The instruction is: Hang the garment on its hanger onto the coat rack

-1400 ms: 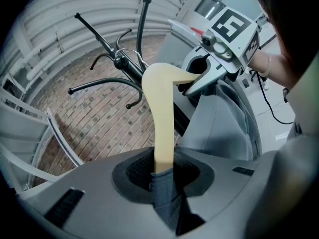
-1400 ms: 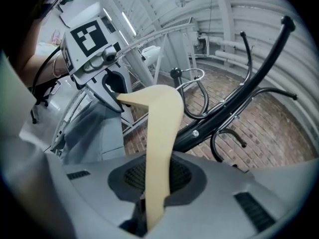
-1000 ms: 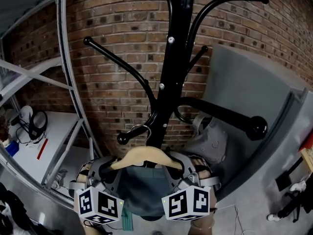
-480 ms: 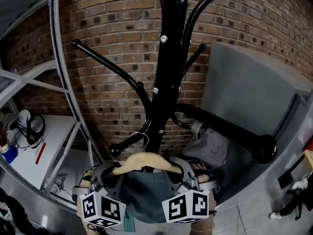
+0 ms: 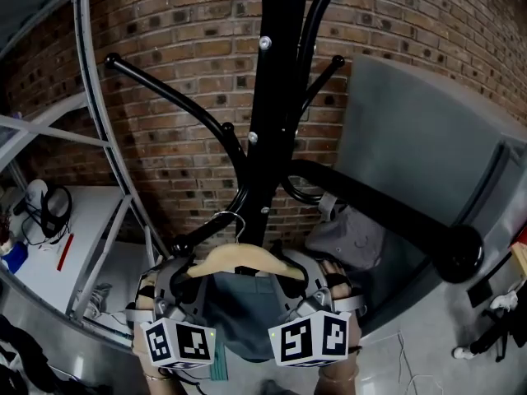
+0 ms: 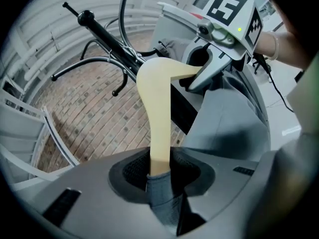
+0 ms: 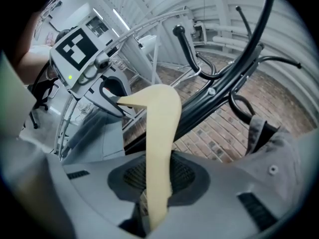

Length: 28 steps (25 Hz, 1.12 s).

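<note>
Hanger (image 5: 244,259): pale cream-yellow wood, plain, no print. Hook (image 5: 236,220): silver.
Garment (image 5: 247,315), just left of the right tool (image 7: 157,193): dark blue-grey, plain.
Right tool: grey body, black ribbed pads. Its cube (image 5: 311,337): white faces with black square markers.
Rack (image 5: 276,97), above the tool: glossy black all over, with small silver screw heads.
Wall (image 5: 181,23), behind the rack: red-brown brick with pale mortar lines and scattered darker bricks.
Bag (image 5: 350,241), just above the tool: mid grey.
Panel (image 5: 412,138), up and right of the tool: flat grey.
Shelf (image 5: 90,220), far left of the tool: white, with a red strip (image 5: 69,251).
</note>
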{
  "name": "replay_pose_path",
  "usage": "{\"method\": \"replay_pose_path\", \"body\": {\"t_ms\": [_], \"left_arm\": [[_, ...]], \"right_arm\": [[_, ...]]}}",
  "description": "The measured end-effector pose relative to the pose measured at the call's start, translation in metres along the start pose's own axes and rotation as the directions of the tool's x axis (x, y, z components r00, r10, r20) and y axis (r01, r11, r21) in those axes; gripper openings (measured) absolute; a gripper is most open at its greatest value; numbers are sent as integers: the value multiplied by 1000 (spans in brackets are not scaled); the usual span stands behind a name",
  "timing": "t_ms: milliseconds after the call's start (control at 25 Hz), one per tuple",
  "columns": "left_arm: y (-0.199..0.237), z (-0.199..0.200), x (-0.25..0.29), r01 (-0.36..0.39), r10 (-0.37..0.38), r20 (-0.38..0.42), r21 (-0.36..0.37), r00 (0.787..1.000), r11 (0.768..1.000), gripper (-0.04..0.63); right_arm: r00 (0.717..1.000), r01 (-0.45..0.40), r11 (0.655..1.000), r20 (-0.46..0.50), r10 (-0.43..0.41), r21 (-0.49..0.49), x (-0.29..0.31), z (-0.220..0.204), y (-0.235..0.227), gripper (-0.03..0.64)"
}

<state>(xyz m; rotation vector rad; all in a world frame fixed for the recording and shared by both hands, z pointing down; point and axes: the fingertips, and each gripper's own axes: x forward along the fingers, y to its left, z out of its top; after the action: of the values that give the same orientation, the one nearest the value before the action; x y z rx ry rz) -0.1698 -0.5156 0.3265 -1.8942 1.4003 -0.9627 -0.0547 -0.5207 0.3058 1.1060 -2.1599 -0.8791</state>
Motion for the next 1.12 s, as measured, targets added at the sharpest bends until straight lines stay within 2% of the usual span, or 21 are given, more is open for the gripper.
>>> {"method": "replay_pose_path", "body": {"t_ms": [240, 440, 680, 1120], "left_arm": [[3, 5, -6, -53, 52, 33, 6, 998, 999, 120], [2, 8, -15, -53, 54, 53, -5, 997, 999, 153], [2, 14, -34, -90, 89, 76, -1, 993, 996, 169], [-12, 20, -89, -105, 108, 109, -34, 988, 994, 170]], "right_arm": [[1000, -1, 999, 25, 0, 34, -6, 5, 2, 103], [999, 0, 1000, 39, -1, 30, -15, 12, 5, 132], [999, 17, 1000, 39, -18, 19, -35, 18, 9, 139], [997, 67, 997, 44, -68, 32, -82, 29, 22, 143]]}}
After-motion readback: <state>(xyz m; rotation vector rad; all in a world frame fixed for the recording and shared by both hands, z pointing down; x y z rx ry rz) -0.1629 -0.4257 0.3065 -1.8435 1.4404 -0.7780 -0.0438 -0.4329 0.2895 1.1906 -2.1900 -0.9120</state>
